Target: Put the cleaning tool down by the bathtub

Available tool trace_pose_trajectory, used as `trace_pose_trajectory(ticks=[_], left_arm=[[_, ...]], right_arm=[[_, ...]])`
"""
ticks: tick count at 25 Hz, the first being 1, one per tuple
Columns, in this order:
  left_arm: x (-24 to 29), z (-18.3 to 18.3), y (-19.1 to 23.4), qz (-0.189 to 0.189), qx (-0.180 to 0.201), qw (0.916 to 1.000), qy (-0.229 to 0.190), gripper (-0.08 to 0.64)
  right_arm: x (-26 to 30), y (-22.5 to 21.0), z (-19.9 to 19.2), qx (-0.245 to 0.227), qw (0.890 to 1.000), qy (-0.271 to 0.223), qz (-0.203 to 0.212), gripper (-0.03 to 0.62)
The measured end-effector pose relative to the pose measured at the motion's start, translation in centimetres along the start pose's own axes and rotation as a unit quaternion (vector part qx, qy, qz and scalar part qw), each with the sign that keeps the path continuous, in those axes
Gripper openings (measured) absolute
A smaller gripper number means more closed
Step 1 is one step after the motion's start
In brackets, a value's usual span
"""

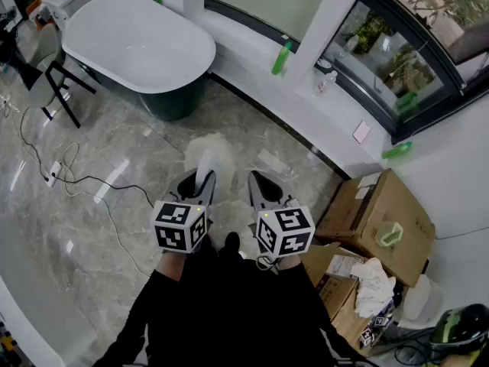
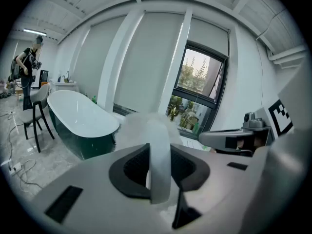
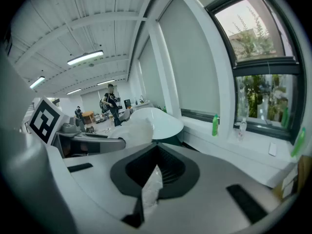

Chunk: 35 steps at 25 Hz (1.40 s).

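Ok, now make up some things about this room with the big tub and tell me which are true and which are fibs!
1. The bathtub is white inside. True.
2. The cleaning tool is lying on the floor. False: the left gripper holds it by its white handle, its fluffy end pointing forward.
3. A green bottle stands on the window ledge. True.
4. The cardboard boxes are on the person's left. False: they are on the right, by the wall.
5. The right gripper has nothing in it. False: a white scrap is pinched between its jaws.
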<state>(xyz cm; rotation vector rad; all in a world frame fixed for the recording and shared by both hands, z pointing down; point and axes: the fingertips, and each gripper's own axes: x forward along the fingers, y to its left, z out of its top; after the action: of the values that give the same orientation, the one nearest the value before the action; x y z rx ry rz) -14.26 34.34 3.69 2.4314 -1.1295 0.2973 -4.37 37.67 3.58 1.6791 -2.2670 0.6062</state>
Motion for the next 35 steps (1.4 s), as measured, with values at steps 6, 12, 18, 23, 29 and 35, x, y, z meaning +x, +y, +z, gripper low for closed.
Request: trace_pose_trajectory(ticks=[6,12,18,23,29,35], left_arm=[[-0.1,0.1,0.3,-0.001,-0.002,1.0,-0.001,0.097],[0.0,-0.4,0.3,-0.001,-0.004,1.0,0.005,0.097],[0.4,-0.7,-0.3,-0.004,-0.002,0.9999,0.009,0.097],[1.2,-0.4,-1.0,-0.001,0.005,1.0,0.007,0.097],[2.3,0.3,-2.6,0.002,0.012,0.9999,0.003,0.096],[3.4,1.1,-3.8,0.013,0.018,0.9997,-0.007,0.097]], right_arm=[[0.1,0.3,0.1,-0.002,1.0,0.001,-0.001,0.0],[-0.1,0.2,-0.1,0.017,1.0,-0.01,0.004,0.0],[-0.6,-1.2,-0.9,0.029,0.999,-0.002,-0.018,0.001],[-1.2,-3.2,-1.5,0.04,0.999,0.004,-0.033,0.0],[-2.6,-5.6,-1.6,0.052,0.998,0.0,-0.044,0.0],[-3.8,-7.6,-2.4,0.045,0.998,0.003,-0.048,0.001]])
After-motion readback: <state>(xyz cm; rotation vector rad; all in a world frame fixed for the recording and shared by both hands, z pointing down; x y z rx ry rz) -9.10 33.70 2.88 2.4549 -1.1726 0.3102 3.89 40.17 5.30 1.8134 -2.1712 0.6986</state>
